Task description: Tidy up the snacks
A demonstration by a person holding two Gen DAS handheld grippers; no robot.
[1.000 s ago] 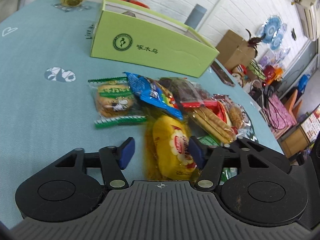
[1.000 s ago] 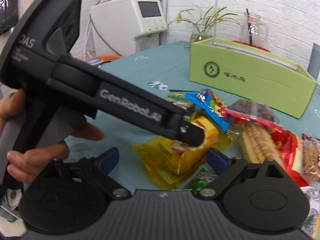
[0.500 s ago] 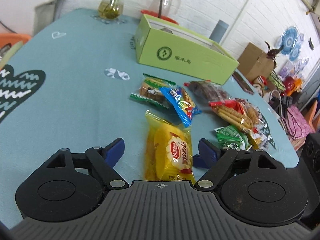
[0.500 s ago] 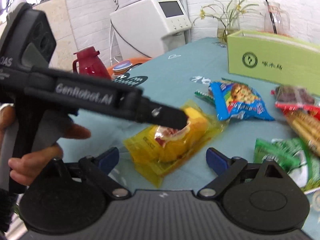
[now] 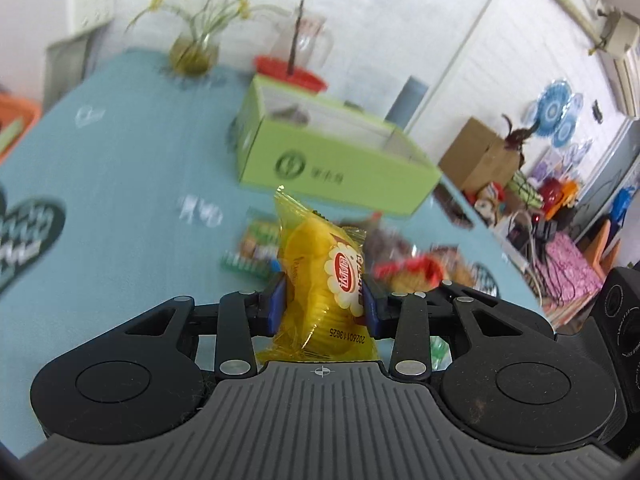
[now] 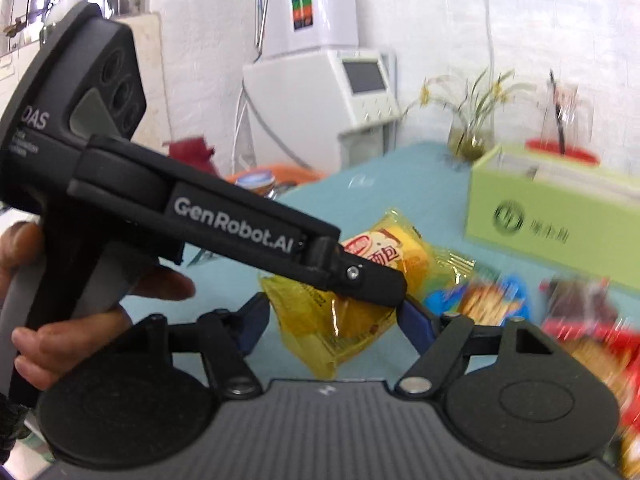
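My left gripper (image 5: pixel 322 306) is shut on a yellow snack packet (image 5: pixel 320 280) and holds it above the teal table. The right wrist view shows that packet (image 6: pixel 384 256) lifted in the left gripper (image 6: pixel 376 284), in front of my right gripper (image 6: pixel 334 318), which is open and empty. The open green box (image 5: pixel 332 152) stands on the table beyond the packet; it also shows at the right of the right wrist view (image 6: pixel 560 220). Other snack packets (image 5: pixel 408 268) lie blurred on the table between the gripper and the box.
A flower vase (image 5: pixel 194 54) and a glass jug on a red tray (image 5: pixel 304 52) stand behind the box. A white machine (image 6: pixel 320 112) stands off the table's far left. Clutter and a cardboard box (image 5: pixel 480 156) lie on the floor at right.
My left gripper has shut on the yellow packet and lifted it off the table toward the green box. My right gripper has stayed open.
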